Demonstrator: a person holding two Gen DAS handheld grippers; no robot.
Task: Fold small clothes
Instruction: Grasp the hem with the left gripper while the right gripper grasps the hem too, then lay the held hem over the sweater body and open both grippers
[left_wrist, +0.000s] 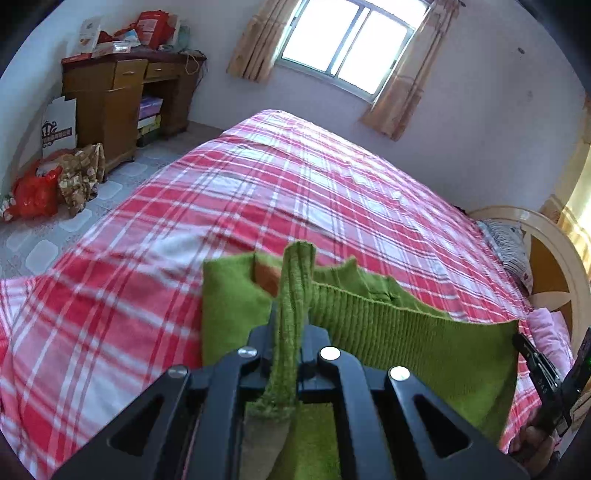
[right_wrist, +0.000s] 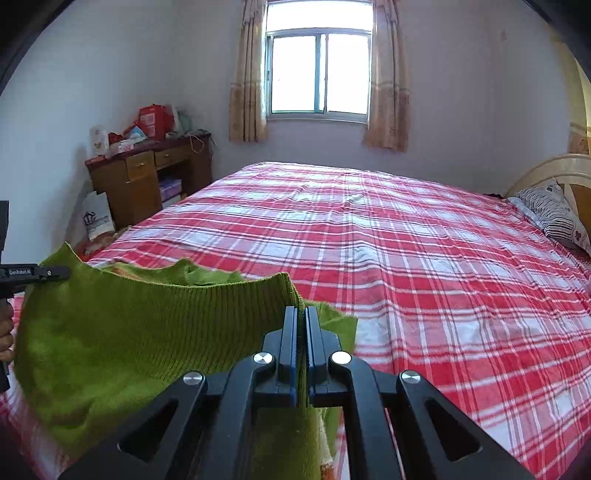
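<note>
**Green sweater held up by its ribbed hem between both grippers, over the bed**

The left gripper (left_wrist: 290, 325) has its two fingers pressed together on a bunched fold of the green knit sweater (left_wrist: 406, 332). The ribbed fabric rises between the pads and pokes out beyond the fingertips, while a loose end drops back toward the camera between the black arms.

The right gripper (right_wrist: 301, 325) is likewise pinched tight on the sweater (right_wrist: 110, 332); the hem corner is clamped between its pads, and a strip of cloth hangs down behind them.

Between the two grips the ribbed hem stretches as a sagging band, the right gripper at one end and the left gripper at the other. In the right wrist view the left gripper's tip (right_wrist: 55, 272) bites the far corner of the hem. The body of the sweater hangs below this edge, with further green folds lying beyond it.

Under it all spreads the red and white plaid bedsheet (right_wrist: 424, 266). A striped pillow (right_wrist: 557, 214) rests by the headboard (right_wrist: 546, 166).
</note>
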